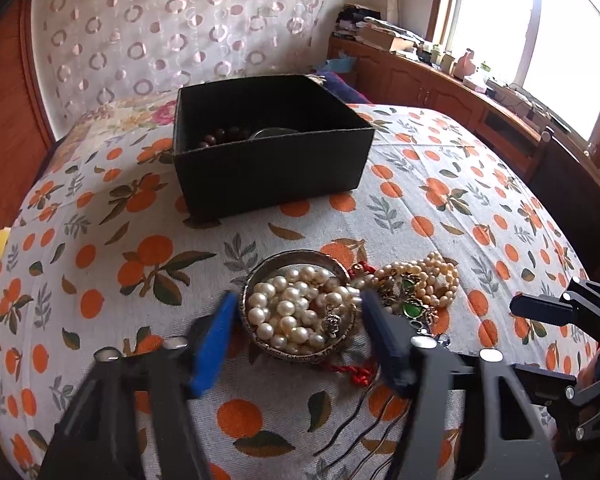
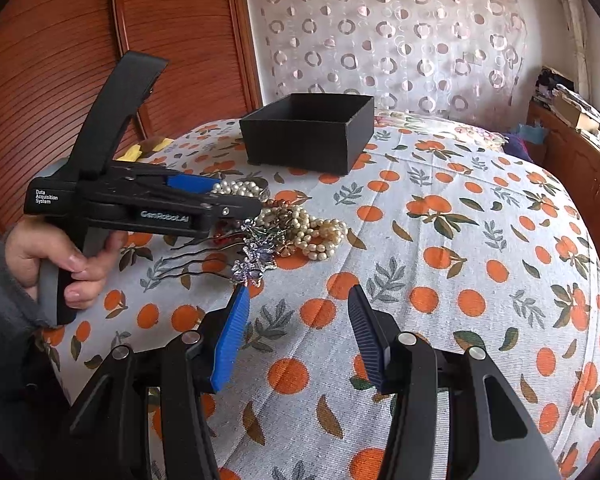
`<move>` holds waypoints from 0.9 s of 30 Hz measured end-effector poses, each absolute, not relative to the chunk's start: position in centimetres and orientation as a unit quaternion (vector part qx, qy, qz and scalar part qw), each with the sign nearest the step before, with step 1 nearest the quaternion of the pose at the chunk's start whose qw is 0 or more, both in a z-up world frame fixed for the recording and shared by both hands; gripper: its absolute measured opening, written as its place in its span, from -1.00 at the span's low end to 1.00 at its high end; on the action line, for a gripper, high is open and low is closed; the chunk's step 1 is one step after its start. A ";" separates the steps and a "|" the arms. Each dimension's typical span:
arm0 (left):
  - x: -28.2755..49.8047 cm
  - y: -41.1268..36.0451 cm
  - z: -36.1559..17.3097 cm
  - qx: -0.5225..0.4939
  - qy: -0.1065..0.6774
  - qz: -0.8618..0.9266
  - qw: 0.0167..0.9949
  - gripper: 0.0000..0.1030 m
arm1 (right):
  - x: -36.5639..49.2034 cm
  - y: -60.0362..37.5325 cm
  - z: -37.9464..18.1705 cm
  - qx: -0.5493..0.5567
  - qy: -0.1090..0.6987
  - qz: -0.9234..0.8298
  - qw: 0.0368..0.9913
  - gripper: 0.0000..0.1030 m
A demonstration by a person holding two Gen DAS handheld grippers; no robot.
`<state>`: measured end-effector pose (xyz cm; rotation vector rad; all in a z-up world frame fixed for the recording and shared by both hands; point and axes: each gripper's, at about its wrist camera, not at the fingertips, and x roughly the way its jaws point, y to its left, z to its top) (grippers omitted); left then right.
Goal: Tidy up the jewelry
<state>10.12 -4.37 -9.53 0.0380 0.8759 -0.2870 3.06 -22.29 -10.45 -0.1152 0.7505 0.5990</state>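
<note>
A black open box (image 1: 272, 168) stands on the orange-print cloth, with dark brown beads (image 1: 220, 137) and a round metal piece inside. My left gripper (image 1: 298, 306) is open, its jaws on either side of a silver bangle (image 1: 296, 350) filled with a white pearl strand (image 1: 296, 312). Cream pearl bracelets (image 1: 424, 280) with green stones and a red cord (image 1: 354, 372) lie just right of it. In the right wrist view the box (image 2: 308, 136), the pearl pile (image 2: 300, 228), a silver flower hairpin (image 2: 254, 260) and the left gripper (image 2: 224, 196) show. My right gripper (image 2: 298, 300) is open and empty above bare cloth.
The cloth-covered table (image 1: 100, 240) curves down at its edges. A wooden cabinet (image 1: 440, 84) with clutter runs under the window on the right. A curtain hangs behind the box. Wooden shutter doors (image 2: 80, 40) stand at the left. Dark wavy hairpin prongs (image 2: 196, 260) lie on the cloth.
</note>
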 end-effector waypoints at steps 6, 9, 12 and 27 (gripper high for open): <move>9.1 -4.4 -8.7 0.024 0.405 -0.124 0.905 0.05 | 3.1 -22.1 -10.5 -0.059 0.360 0.290 0.885 0.04; 8.0 -3.8 -7.5 0.013 0.389 -0.126 0.912 0.05 | 3.1 -22.2 -10.6 -0.058 0.361 0.290 0.884 0.04; 6.9 -3.2 -6.4 0.011 0.372 -0.123 0.920 0.05 | 3.1 -22.1 -10.6 -0.061 0.362 0.288 0.885 0.04; 2.9 -1.3 -4.6 -0.006 0.343 -0.117 0.932 0.05 | 4.4 -18.9 -8.7 -0.081 0.356 0.314 0.876 -0.31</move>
